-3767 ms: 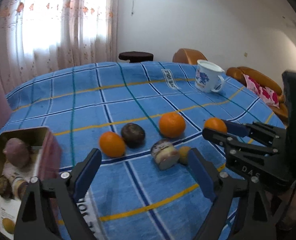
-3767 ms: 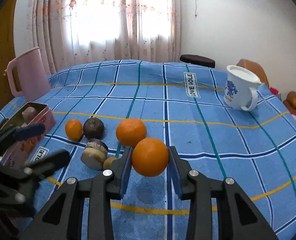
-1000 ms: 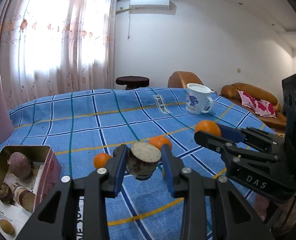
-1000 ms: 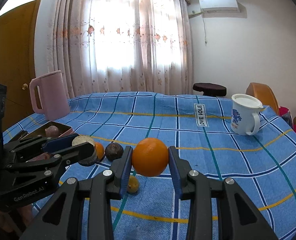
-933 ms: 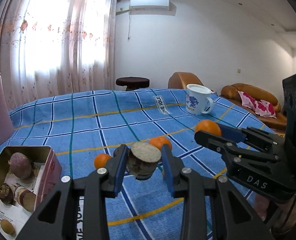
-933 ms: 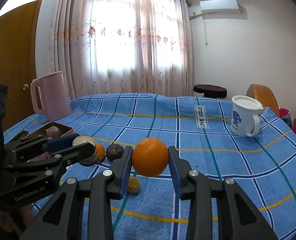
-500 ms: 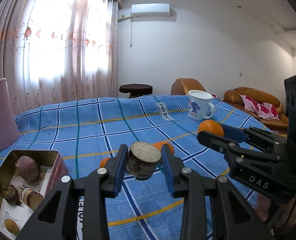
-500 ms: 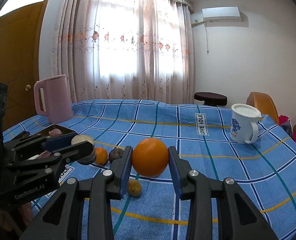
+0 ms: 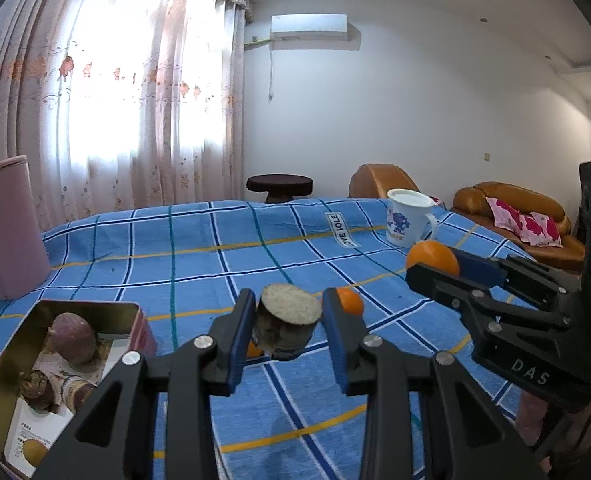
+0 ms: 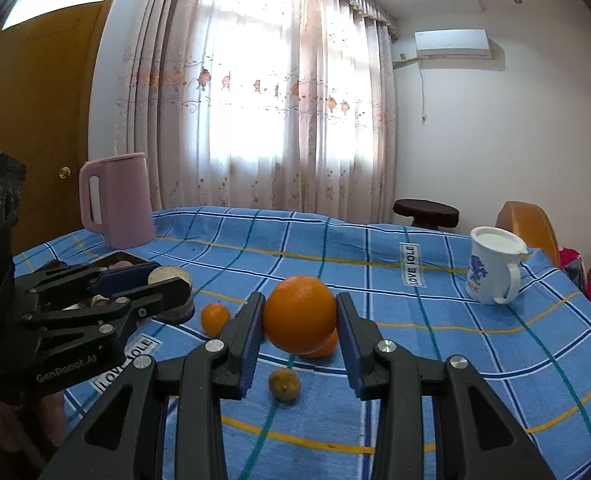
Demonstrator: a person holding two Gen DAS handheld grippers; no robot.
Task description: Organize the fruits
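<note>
While the blue checked tabletop [image 9: 199, 264] fills each frame's lower half, an open tin [image 9: 11, 364] of produce sits at lower left of the left view. Centre frame, the right tool [image 10: 299, 322] clamps a large orange [image 10: 299, 314] off the cloth, and the left tool [image 9: 287, 322] clamps a cut tuber chunk [image 9: 285, 320].

Sunlit curtained window [image 10: 279, 92], white wall [image 9: 435, 112], brown sofa [image 9: 515, 208].

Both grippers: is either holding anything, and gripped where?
The left gripper clamps a cut tuber chunk by its skin sides, cut face up. The right gripper clamps an orange across its widest part.
</note>
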